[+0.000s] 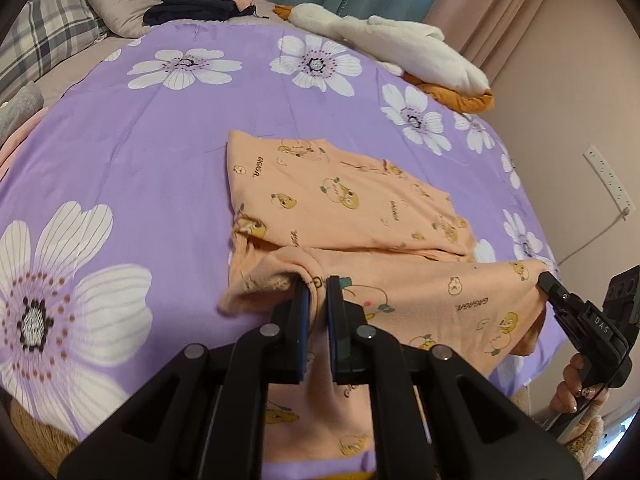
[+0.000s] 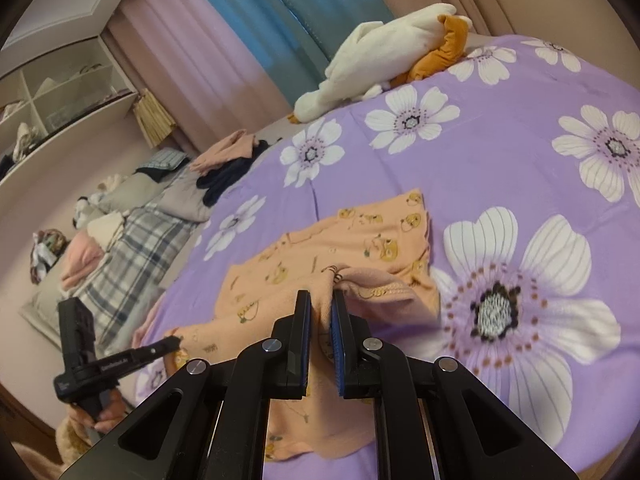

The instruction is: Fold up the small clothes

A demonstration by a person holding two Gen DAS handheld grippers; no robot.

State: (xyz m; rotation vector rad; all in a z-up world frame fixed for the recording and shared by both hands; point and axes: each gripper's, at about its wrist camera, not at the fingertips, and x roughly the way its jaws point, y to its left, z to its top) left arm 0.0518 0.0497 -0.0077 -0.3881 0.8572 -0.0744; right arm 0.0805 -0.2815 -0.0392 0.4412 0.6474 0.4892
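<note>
Left wrist view: the left gripper [image 1: 318,286] pinches one corner of the orange baby clothes [image 1: 340,200] on the purple flower blanket [image 1: 120,152]. The right gripper [image 2: 321,300] pinches the other corner, lifted off the blanket.

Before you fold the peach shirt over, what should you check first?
1. Left hand-held gripper shut on the peach shirt: ok, cloth is pinched between the pads.
2. Right hand-held gripper shut on the shirt's other near corner: ok.
3. Near edge lifted evenly between both grippers: ok, it hangs stretched across from one to the other.
4. Far part of the shirt lying flat on the purple flowered bedspread: ok, only small wrinkles.
5. Landing spot free: ok, the plush duck and the pile of clothes sit well beyond the shirt.
6. Layers underneath lined up: cannot tell, they are hidden.
</note>
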